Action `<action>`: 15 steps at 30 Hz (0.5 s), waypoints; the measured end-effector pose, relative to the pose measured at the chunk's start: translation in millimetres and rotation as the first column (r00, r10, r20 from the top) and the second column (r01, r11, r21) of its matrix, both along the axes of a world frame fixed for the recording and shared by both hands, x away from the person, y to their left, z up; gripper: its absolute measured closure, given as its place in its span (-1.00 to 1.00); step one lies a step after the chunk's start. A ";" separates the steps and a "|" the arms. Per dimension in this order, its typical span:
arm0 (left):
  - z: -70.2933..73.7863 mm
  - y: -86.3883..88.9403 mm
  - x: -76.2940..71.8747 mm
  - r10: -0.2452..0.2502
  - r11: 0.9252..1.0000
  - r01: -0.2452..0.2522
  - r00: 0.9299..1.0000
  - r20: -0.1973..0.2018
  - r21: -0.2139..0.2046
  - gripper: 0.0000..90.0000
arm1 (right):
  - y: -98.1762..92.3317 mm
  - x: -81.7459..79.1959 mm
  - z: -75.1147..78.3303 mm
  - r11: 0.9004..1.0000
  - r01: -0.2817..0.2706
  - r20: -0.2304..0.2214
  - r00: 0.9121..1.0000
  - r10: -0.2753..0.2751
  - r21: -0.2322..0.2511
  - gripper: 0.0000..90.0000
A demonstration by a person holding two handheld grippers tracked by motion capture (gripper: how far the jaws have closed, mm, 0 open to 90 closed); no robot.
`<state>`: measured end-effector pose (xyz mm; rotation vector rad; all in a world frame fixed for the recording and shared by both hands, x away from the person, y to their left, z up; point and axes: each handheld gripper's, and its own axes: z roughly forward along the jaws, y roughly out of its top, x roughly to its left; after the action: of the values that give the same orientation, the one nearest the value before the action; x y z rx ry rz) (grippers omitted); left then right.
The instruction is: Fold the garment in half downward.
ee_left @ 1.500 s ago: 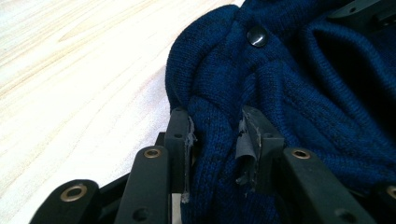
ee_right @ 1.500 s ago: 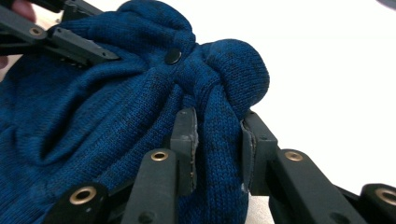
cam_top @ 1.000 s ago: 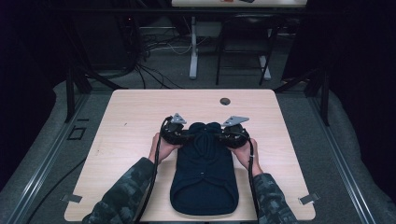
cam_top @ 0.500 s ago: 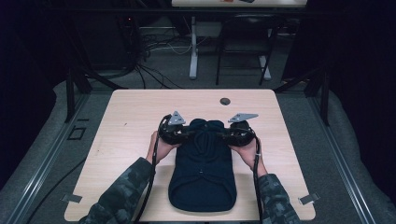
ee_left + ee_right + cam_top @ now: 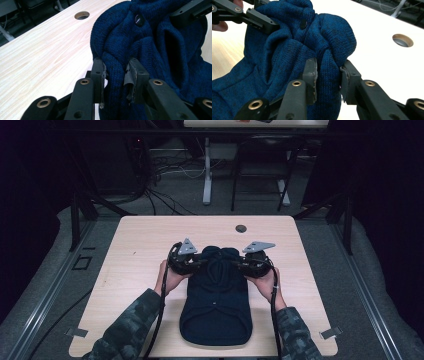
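A dark blue knitted garment (image 5: 216,305) with a dark button (image 5: 139,20) lies lengthwise on the table's near half. Its far end is bunched up into thick folds. My left gripper (image 5: 201,262) comes in from the left and is shut on a fold at that far end; in the left gripper view the knit sits between its pads (image 5: 116,65). My right gripper (image 5: 238,265) comes in from the right, shut on another fold of the same end (image 5: 329,65). The two grippers face each other across the bunched knit, with a hand behind each.
The light wooden table (image 5: 140,245) has a round cable hole (image 5: 241,228) near its far edge, just beyond the garment. Black cables trail from both grippers along the forearms. Behind the table are dark floor, cables and another table's legs (image 5: 207,175).
Both grippers have moved a little away from the person, carrying the garment's far end with them. That end now reaches farther up the table and is more bunched.
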<state>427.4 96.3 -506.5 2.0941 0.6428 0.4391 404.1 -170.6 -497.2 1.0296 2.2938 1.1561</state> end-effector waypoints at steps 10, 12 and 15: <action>12.0 1.1 -11.5 -0.013 1.000 0.013 0.997 0.082 -0.001 0.56 | -3.0 -7.4 7.4 0.999 -0.017 0.028 0.999 0.016 0.032 0.44; 13.3 0.6 -12.7 -0.016 1.000 0.015 0.995 0.095 0.006 0.56 | -3.6 -8.1 7.9 0.999 -0.014 0.024 1.000 0.014 0.039 0.43; 16.2 -2.0 -16.6 -0.019 1.000 0.018 0.992 0.124 0.013 0.56 | -5.9 -10.9 9.4 0.999 -0.004 0.036 0.999 0.002 0.048 0.40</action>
<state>410.8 94.3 -490.3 2.0643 0.5488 0.5591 393.2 -176.5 -487.8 1.0145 2.2506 1.2269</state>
